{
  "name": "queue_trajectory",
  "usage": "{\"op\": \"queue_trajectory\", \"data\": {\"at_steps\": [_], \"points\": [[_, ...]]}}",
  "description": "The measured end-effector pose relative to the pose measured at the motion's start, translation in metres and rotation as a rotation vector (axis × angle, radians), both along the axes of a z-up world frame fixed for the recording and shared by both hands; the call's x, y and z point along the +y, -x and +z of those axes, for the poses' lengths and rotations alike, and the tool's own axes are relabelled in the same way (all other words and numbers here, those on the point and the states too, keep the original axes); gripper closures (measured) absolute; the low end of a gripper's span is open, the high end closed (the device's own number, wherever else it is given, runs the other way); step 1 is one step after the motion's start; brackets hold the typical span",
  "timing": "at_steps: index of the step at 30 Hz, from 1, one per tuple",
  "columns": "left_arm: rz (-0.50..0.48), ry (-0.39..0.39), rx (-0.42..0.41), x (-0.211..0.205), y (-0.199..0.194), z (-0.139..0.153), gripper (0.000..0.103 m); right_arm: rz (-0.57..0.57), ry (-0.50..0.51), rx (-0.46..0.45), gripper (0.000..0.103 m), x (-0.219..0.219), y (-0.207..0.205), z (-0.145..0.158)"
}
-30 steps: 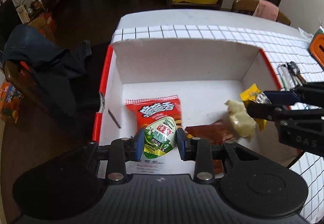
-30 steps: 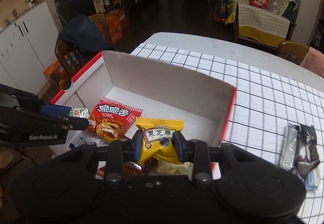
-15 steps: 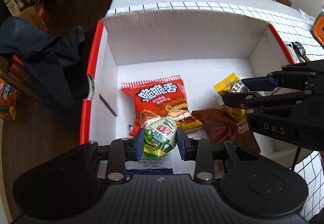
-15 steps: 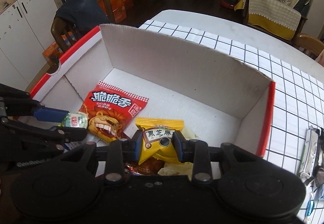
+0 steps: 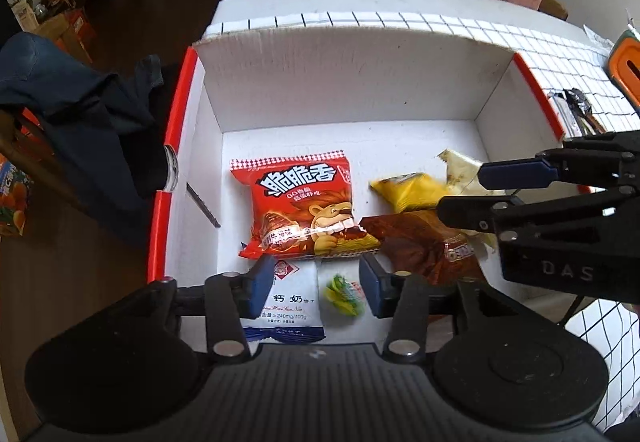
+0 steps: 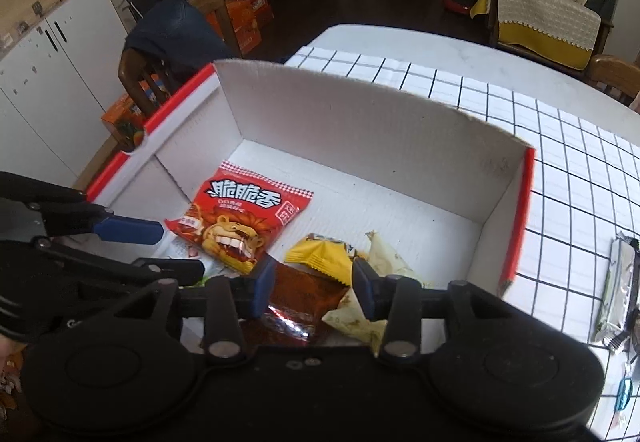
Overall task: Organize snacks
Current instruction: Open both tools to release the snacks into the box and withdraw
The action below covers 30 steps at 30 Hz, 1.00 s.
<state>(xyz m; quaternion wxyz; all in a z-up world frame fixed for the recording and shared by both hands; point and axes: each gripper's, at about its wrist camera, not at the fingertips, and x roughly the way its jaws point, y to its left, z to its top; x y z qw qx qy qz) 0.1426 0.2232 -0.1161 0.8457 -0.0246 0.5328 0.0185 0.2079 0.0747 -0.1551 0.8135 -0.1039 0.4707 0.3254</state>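
A white cardboard box (image 5: 340, 82) with red edges holds several snack packets. My left gripper (image 5: 314, 284) is over its near left part with its jaws opening. A small green packet (image 5: 344, 296) shows blurred between the pads, free of both, above a white and blue packet (image 5: 288, 302). My right gripper (image 6: 314, 282) is over the near right part, jaws also opening. The yellow packet (image 6: 324, 254) lies loose just beyond its pads, on a brown packet (image 6: 304, 294) beside a pale wrapper (image 6: 384, 254). A red lion packet (image 5: 300, 202) lies flat in the middle.
The box stands on a table with a black-checked white cloth (image 6: 560, 170). Several wrapped bars (image 6: 616, 282) lie on the cloth to the right of the box. A chair draped with dark clothing (image 5: 80, 110) stands off the table's left side. An orange object (image 5: 628, 62) sits far right.
Both grippers came closer over the box and their jaws spread. The green packet left the left pads and the yellow packet left the right pads, landing inside the box.
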Motion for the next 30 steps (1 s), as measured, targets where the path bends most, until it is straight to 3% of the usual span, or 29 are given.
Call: {"op": "queue_trajectory", "data": {"at_steps": [11, 14, 30], "points": [[-0.001, 0.024, -0.115, -0.017, 0.022, 0.037, 0.044, -0.020, -0.104, -0.045, 0.051, -0.032, 0.023, 0.039], [-0.007, 0.016, -0.148, -0.026, 0.028, 0.046, 0.037, -0.031, -0.121, -0.057, 0.047, -0.041, 0.030, 0.047], [-0.057, 0.028, -0.273, -0.086, 0.045, 0.082, 0.020, -0.108, -0.184, -0.118, 0.013, -0.115, 0.055, 0.073]]}}
